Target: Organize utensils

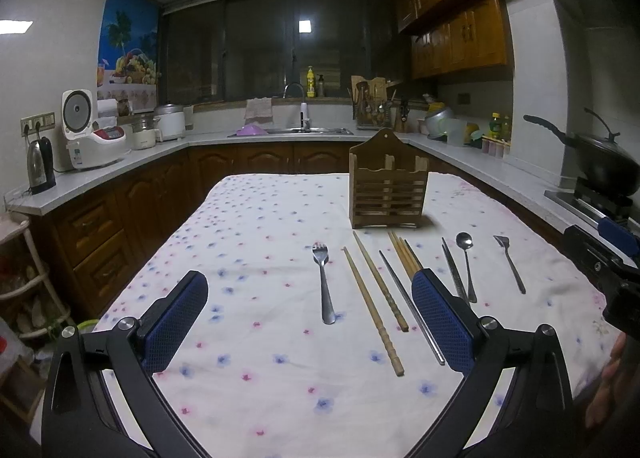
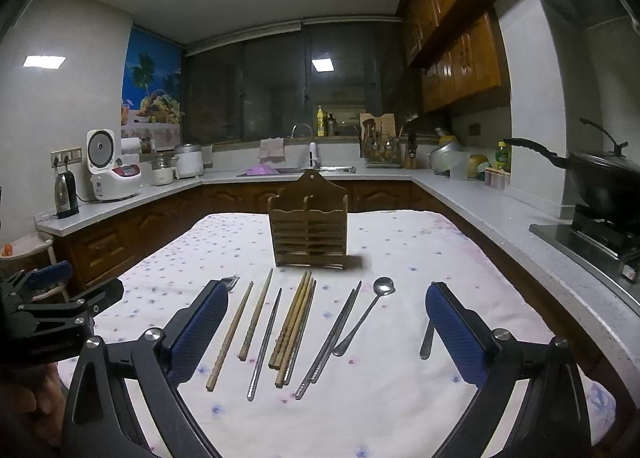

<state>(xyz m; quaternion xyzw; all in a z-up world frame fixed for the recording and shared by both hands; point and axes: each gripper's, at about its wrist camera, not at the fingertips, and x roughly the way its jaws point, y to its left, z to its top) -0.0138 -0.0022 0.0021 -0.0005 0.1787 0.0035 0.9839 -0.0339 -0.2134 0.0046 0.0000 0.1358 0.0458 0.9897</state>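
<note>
A wooden slatted utensil holder [image 1: 387,186] [image 2: 308,228] stands upright at the far middle of the floral tablecloth. In front of it lie a metal fork [image 1: 325,282], several wooden chopsticks [image 1: 374,306] [image 2: 256,316], metal chopsticks [image 1: 412,318] [image 2: 332,338], a metal spoon [image 1: 467,262] [image 2: 366,312] and a small metal scoop [image 1: 510,264]. My left gripper [image 1: 310,318] is open and empty above the near left of the row. My right gripper [image 2: 326,332] is open and empty above the chopsticks and spoon.
The table [image 1: 260,226] stands in a kitchen. Counters run along the left, back and right, with a rice cooker [image 1: 90,134], a kettle [image 1: 40,166], a sink [image 1: 308,131] and a black wok [image 1: 600,162] on the stove. A white rack [image 1: 36,290] stands at the left.
</note>
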